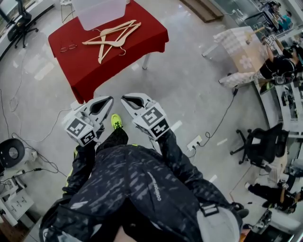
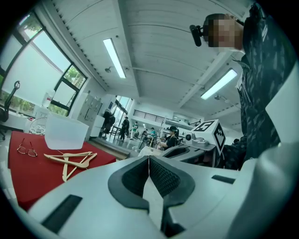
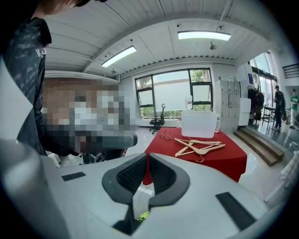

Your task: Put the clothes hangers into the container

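I hold both tools side by side in front of me, over the floor and well apart from the desk w/ its red cloth. Left tool: jaws together, pads touching, nothing btwn them. Right tool: same, pinched together and empty. The tips of the two tools angle toward each other, close but not touching.

The wooden hangers lie in a loose crossed pile on the cloth, approx. mid-desk. The container, translucent plastic w/ an open top, stands upright at the desk's far edge, just beyond the hangers. Can't tell if anything's inside. A pair of glasses lies left of the hangers, apart from them. My yellow-green shoe shows on the floor btwn the tools. Cables trail over the floor at left.
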The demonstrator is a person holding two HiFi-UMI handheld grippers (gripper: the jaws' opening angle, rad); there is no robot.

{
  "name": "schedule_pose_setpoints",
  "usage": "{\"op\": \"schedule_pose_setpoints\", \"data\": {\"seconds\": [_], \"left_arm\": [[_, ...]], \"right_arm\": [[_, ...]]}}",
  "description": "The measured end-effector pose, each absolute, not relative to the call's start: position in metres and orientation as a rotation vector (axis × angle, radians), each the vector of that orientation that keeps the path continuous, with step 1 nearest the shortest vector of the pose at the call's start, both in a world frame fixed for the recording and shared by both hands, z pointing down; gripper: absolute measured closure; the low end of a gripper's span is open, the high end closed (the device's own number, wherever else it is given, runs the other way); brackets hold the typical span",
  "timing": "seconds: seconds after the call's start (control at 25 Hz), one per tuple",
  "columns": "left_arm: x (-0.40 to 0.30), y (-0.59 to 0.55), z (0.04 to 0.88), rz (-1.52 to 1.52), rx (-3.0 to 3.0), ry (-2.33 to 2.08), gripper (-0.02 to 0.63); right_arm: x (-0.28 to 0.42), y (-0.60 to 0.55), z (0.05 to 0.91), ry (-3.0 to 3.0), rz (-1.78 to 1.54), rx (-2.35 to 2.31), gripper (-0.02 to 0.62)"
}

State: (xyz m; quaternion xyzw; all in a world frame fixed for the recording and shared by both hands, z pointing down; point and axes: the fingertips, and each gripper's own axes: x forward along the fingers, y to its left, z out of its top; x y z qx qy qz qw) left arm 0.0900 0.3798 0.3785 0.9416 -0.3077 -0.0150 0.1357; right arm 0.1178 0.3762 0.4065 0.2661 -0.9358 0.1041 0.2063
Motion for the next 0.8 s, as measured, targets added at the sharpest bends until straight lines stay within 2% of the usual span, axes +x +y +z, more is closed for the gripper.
{"op": "schedule_pose_setpoints", "data": {"seconds": [0.8], "left_arm": [[0.031,0.228,0.396,-0.014,2.692,-0.796,0.595]], "right_arm": [[0.037,0.212,0.426,-2.537,0.317,0.691,0.577]]}}
